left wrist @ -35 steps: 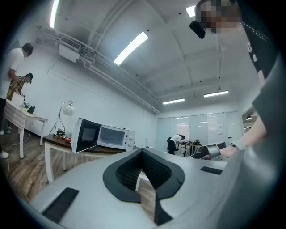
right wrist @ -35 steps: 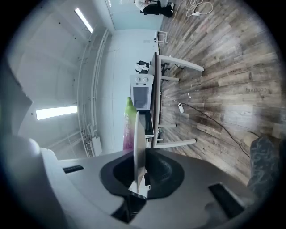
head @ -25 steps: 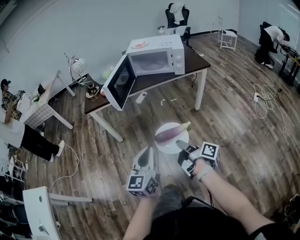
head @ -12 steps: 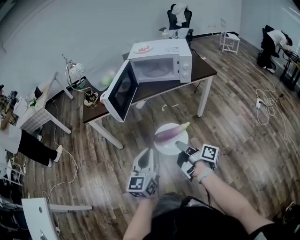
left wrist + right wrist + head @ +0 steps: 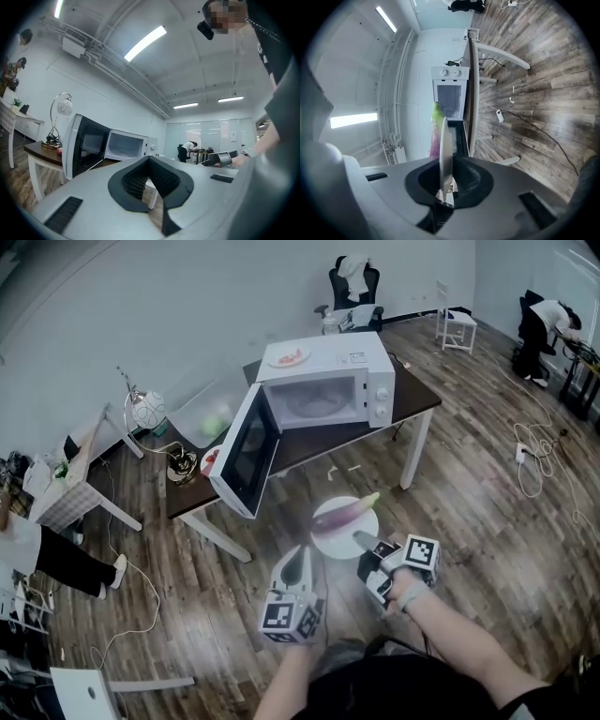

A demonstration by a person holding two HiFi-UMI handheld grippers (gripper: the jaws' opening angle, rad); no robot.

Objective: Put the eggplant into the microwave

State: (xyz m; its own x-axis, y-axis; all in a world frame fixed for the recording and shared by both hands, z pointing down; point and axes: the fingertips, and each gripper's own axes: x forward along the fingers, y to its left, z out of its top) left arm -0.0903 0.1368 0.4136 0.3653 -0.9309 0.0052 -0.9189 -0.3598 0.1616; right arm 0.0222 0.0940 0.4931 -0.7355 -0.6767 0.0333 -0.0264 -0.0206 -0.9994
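Mid-carry, it seems: the right gripper (image 5: pixel 362 539) clamps the near edge of the plate (image 5: pixel 339 542), the eggplant (image 5: pixel 342 512) lying along its far edge, the left gripper (image 5: pixel 301 557) closed and empty; next comes a level reach into the open microwave (image 5: pixel 323 395).

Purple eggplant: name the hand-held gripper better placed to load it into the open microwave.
Right. The right hand-held gripper clamps the round white plate carrying the purple eggplant, facing the open white microwave; the left hand-held gripper is shut and empty.
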